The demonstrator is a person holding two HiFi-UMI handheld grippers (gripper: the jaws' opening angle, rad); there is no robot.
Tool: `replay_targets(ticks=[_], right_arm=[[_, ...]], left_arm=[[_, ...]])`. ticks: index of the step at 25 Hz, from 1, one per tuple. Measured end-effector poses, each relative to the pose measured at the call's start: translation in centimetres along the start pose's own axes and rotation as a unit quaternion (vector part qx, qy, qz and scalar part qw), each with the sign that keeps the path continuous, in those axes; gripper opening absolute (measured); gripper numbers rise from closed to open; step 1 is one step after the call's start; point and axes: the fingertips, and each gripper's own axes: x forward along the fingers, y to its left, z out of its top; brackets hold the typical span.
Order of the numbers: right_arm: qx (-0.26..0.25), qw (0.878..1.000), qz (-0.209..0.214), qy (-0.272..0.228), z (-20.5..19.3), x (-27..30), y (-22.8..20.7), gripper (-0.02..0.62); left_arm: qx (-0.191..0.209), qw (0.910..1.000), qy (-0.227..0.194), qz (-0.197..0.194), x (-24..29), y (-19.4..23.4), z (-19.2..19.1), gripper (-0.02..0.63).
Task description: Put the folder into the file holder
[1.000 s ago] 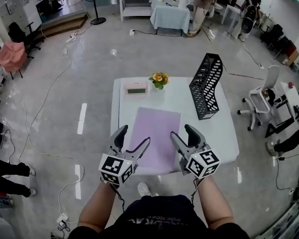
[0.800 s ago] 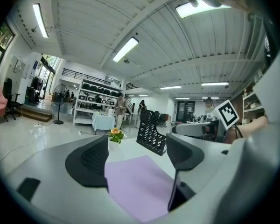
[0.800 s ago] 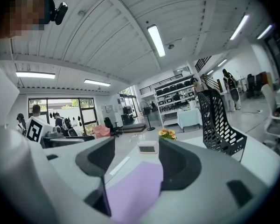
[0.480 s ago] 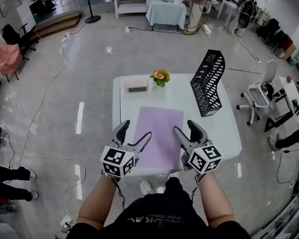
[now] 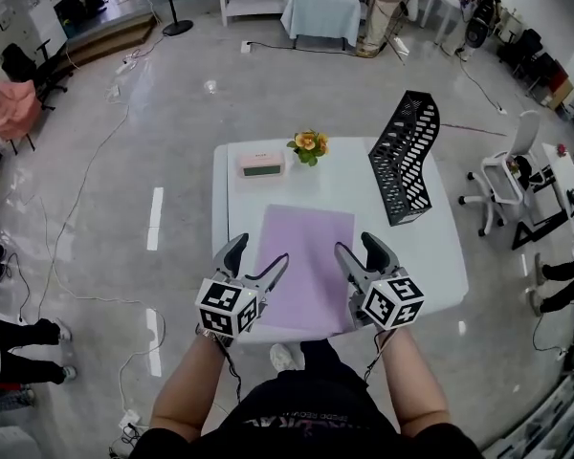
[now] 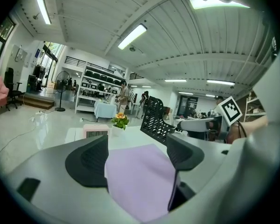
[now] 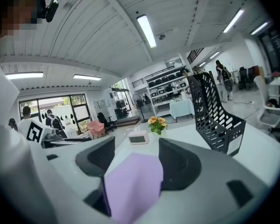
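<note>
A lilac folder (image 5: 303, 266) lies flat on the white table (image 5: 416, 256). The black mesh file holder (image 5: 407, 156) stands upright at the table's back right, apart from the folder. My left gripper (image 5: 256, 264) is open at the folder's near left side, one finger over the folder and one outside it. My right gripper (image 5: 363, 256) is open at the near right edge. In the left gripper view the folder (image 6: 140, 176) shows between the wide jaws of the left gripper (image 6: 137, 155), with the holder (image 6: 156, 122) beyond. The right gripper view shows the folder (image 7: 130, 185) and holder (image 7: 214, 115) past the right gripper (image 7: 133, 162).
A pink desk clock (image 5: 261, 165) and a small pot of flowers (image 5: 308, 146) stand at the table's back edge. A white office chair (image 5: 502, 185) is right of the table. Cables run over the floor at the left.
Both grippers have stayed open at the folder's near end. The head view has shifted a little; the folder has not moved.
</note>
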Motion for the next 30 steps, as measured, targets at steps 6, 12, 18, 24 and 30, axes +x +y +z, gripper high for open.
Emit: replay_targets(ticks=[6,12,18,24,30], right_arm=[[0.025,0.999,-0.010,0.028,-1.9,2.1,-2.9,0.278],[0.057,0.997,-0.022,0.053,-4.0,4.2,-5.6,0.288],[0.087,0.992,-0.038,0.082,-6.6,5.7,-8.1,0.307],[0.119,0.986,-0.046,0.107,-8.8,7.1,-10.0,0.314],[0.145,0.980,-0.049,0.125,-10.7,7.9,-10.8,0.321]], left_arm=[[-0.015,0.9993,0.033,0.009,2.8,1.4,-2.0,0.376],[-0.032,0.9971,0.067,0.016,5.1,3.0,-4.5,0.376],[-0.050,0.9938,0.097,0.021,7.3,3.9,-6.5,0.376],[-0.060,0.9899,0.126,0.023,9.2,5.0,-8.3,0.376],[-0.074,0.9849,0.155,0.022,10.3,5.9,-10.0,0.377]])
